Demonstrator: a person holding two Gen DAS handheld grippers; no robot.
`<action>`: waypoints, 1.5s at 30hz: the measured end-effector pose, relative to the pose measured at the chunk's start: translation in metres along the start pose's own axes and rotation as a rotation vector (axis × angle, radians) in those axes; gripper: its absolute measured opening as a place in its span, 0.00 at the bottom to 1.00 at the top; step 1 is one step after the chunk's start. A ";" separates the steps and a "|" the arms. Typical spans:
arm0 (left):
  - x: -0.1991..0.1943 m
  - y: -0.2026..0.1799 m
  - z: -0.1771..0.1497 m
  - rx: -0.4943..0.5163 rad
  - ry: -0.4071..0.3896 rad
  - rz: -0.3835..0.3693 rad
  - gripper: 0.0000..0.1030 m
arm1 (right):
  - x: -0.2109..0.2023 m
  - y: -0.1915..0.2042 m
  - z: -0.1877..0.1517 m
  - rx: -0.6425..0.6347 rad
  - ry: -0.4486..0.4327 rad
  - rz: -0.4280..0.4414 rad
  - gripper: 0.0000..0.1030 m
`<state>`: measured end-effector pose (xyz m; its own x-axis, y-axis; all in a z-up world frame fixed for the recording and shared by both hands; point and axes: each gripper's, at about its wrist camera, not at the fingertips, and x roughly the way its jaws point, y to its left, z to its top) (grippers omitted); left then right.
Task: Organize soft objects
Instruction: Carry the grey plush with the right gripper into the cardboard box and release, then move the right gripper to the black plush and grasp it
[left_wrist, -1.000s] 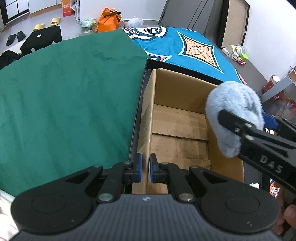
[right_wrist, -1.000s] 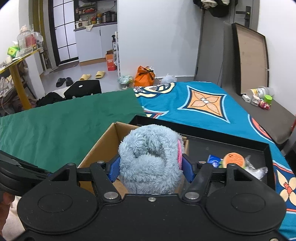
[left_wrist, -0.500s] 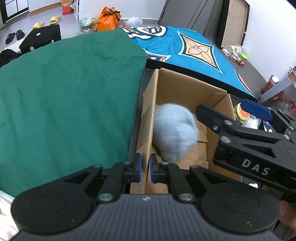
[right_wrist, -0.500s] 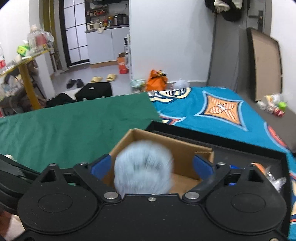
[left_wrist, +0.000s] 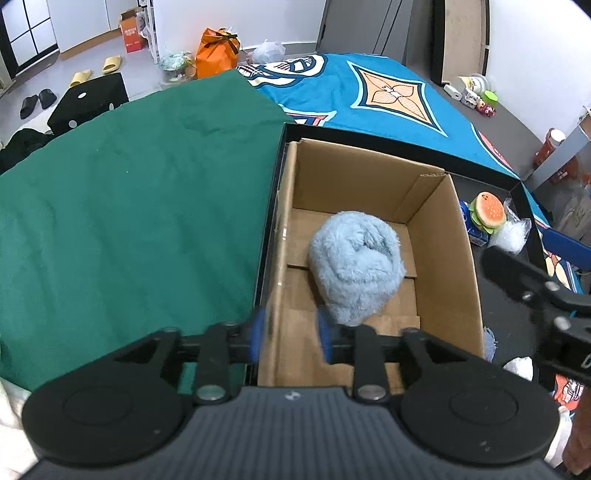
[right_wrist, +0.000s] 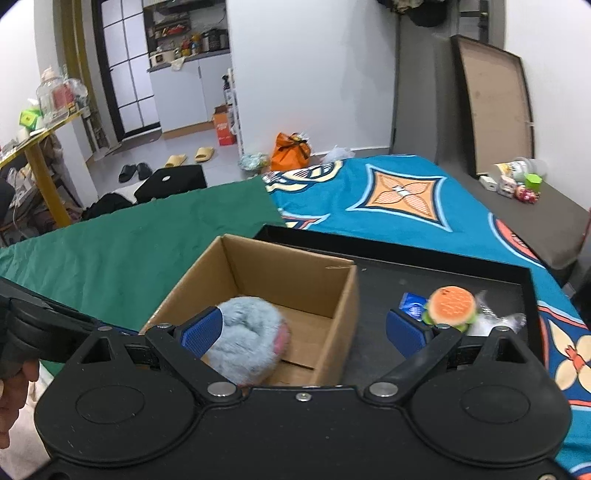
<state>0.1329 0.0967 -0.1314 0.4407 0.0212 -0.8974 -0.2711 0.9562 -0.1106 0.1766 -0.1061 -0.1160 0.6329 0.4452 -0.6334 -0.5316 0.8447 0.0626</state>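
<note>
Bed with green sheet (left_wrist: 129, 206) and blue patterned cover (right_wrist: 406, 206); black tray (right_wrist: 424, 262) holds a cardboard box (left_wrist: 436, 236).
Blue plush (left_wrist: 356, 264) lies loose on the box floor, likely the sorting bin. Right gripper (right_wrist: 303, 332) spread wide, empty; left gripper (left_wrist: 291, 334) parted, straddling the box's near wall, likely steadying it. Burger plush (right_wrist: 448, 306) waits on the tray. No legible writing.
</note>
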 end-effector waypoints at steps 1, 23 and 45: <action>0.000 -0.003 -0.001 0.011 0.001 0.016 0.43 | -0.002 -0.004 -0.001 0.007 -0.006 -0.009 0.93; 0.002 -0.040 0.012 0.059 -0.031 0.158 0.70 | 0.017 -0.120 -0.055 0.314 0.041 -0.152 0.80; 0.027 -0.084 0.023 0.150 -0.012 0.276 0.81 | 0.044 -0.184 -0.085 0.500 0.113 -0.208 0.62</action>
<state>0.1877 0.0241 -0.1367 0.3784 0.2882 -0.8797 -0.2533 0.9463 0.2011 0.2545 -0.2670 -0.2212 0.6168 0.2429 -0.7488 -0.0529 0.9619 0.2684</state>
